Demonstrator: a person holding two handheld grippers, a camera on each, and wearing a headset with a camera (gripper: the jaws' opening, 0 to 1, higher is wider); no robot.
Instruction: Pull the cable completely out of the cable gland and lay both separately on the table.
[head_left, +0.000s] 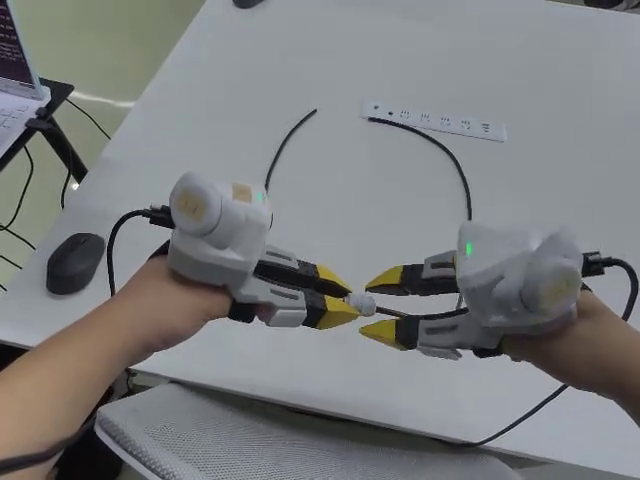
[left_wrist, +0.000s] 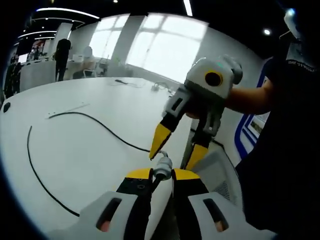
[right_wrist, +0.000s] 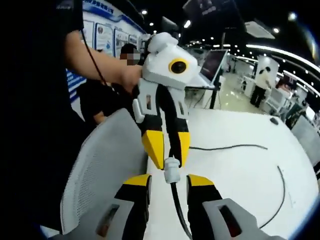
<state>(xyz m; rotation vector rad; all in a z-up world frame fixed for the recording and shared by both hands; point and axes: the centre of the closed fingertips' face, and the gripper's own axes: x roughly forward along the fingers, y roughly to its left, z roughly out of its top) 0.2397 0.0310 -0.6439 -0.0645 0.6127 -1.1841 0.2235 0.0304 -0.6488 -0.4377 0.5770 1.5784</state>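
- i see my left gripper (left_wrist: 161, 176) closed down on the white cable gland (left_wrist: 163, 167), the two yellow tips pinching its body from both sides.
- the gland is held up in the air over the near edge of the white table (head_left: 300, 60), between the two grippers, not resting on anything.
- my right gripper (right_wrist: 169, 182) faces the left one tip to tip, with its jaws parted. the black cable (right_wrist: 176, 200) runs down the gap between them, and i see space on both sides of it, so it has hold of nothing.
- the cable is seated in the gland. from there it passes to the right, then curves away across the table toward the far side.
- its far end lies beside a white strip (head_left: 435, 121) with small marks, flat on the table.
- a computer mouse (head_left: 75, 262) sits at the left edge of the table, well apart from the grippers.
- a white mesh chair (head_left: 250, 440) is just below the near table edge.
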